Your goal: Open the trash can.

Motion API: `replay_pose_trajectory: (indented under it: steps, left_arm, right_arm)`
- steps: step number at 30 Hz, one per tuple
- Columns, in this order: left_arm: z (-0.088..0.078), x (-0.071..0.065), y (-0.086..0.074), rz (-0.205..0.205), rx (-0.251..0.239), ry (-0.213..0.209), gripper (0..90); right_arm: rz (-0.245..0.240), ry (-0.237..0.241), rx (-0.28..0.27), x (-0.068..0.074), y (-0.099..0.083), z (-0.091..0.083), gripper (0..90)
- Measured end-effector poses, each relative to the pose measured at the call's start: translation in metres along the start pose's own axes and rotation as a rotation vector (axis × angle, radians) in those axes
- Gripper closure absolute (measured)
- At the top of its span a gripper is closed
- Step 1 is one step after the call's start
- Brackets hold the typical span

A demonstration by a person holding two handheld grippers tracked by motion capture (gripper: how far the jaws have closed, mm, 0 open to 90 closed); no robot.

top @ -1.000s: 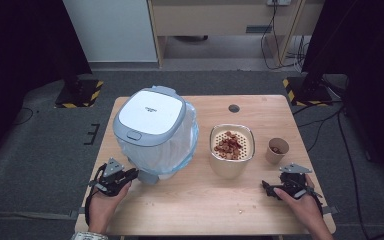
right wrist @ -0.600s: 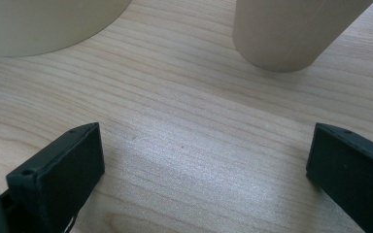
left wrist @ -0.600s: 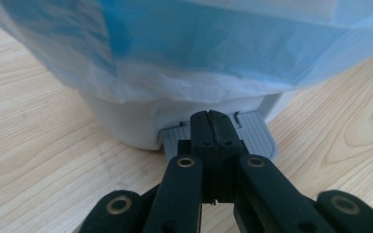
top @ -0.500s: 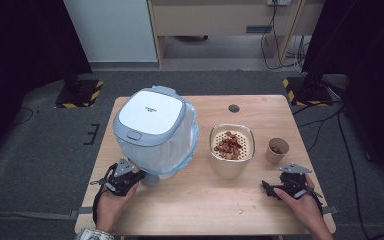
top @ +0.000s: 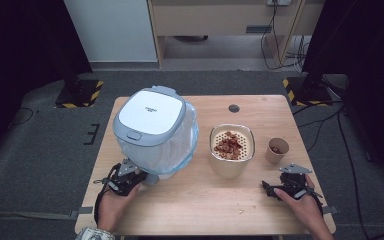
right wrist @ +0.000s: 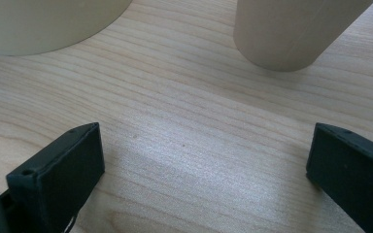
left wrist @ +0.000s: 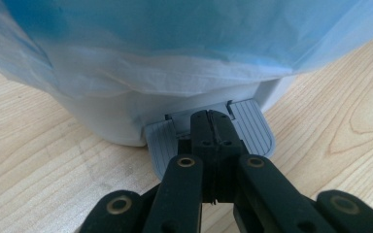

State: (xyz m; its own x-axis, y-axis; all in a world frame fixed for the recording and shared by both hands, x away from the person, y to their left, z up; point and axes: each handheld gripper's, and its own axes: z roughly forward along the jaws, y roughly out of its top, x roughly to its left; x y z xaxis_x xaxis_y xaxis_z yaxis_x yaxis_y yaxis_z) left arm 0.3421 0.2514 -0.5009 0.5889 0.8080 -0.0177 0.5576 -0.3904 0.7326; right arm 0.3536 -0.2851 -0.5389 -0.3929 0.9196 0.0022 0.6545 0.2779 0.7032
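Left gripper [left wrist: 211,119] is clamped fully closed, tips on the ribbed grey plastic foot pedal [left wrist: 252,127] at frame centre, probably to pop the bin's lid.

Pedal bin [top: 152,130]: white-lidded, lined with a pale blue bag, stood upright at the table's left half, its ribbed grey pedal [left wrist: 252,127] turned toward the near edge.

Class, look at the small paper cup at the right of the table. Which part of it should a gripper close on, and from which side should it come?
Grip the paper cup across its side wall, about mid-height, coming level from the person's side, where the right gripper sits with jaws open. The cup stands upright with an open mouth and something small inside, so a side grip probably keeps it level.
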Motion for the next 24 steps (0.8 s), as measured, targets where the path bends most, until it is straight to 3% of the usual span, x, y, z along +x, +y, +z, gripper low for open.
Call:
replay_pose_trajectory:
  steps: [13, 24]
  left_arm:
    - [0.0025, -0.0011, -0.0025, -0.020, 0.003, 0.007, 90.0]
    - [0.0038, -0.0013, -0.0026, -0.012, 0.013, 0.010, 90.0]
  right_arm:
    - [0.003, -0.001, 0.000, 0.0003, -0.0002, -0.0002, 0.5]
    - [0.003, -0.001, 0.000, 0.0004, -0.0002, -0.0002, 0.5]
